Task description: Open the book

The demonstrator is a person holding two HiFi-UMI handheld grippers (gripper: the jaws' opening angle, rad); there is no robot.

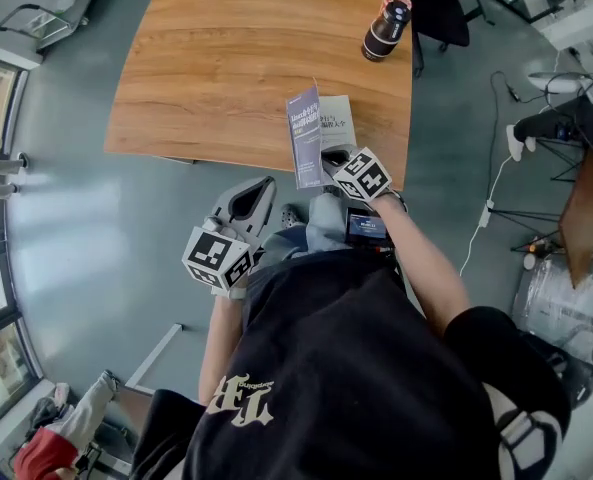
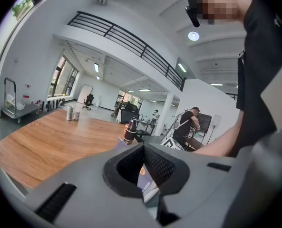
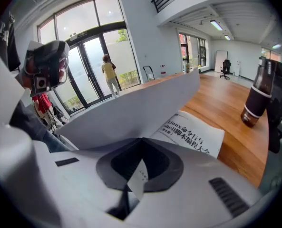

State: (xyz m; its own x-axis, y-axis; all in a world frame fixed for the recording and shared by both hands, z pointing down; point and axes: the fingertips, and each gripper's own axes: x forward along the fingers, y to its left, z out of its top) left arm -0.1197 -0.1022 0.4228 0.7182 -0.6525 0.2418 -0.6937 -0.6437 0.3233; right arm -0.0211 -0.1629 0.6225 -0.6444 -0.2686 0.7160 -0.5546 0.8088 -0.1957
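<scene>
The book lies at the near edge of the wooden table [image 1: 226, 58]. Its purple-blue front cover [image 1: 304, 133] stands lifted almost upright, and the white title page [image 1: 338, 118] shows beside it. My right gripper [image 1: 328, 158] is shut on the cover's lower edge. In the right gripper view the raised cover [image 3: 131, 110] spans the frame above the jaws of the right gripper [image 3: 141, 146], with the printed title page [image 3: 193, 134] beyond. My left gripper [image 1: 266, 183] hangs off the table by the person's body, its jaws together and holding nothing. The left gripper [image 2: 143, 148] points toward the book [image 2: 148, 179].
A dark bottle [image 1: 386, 28] with a red band stands at the table's far right corner, bottle [image 3: 257, 96] also right of the book. Two cans [image 2: 73, 113] sit at the table's far end. Office chairs, cables and a person stand beyond the table on the grey floor.
</scene>
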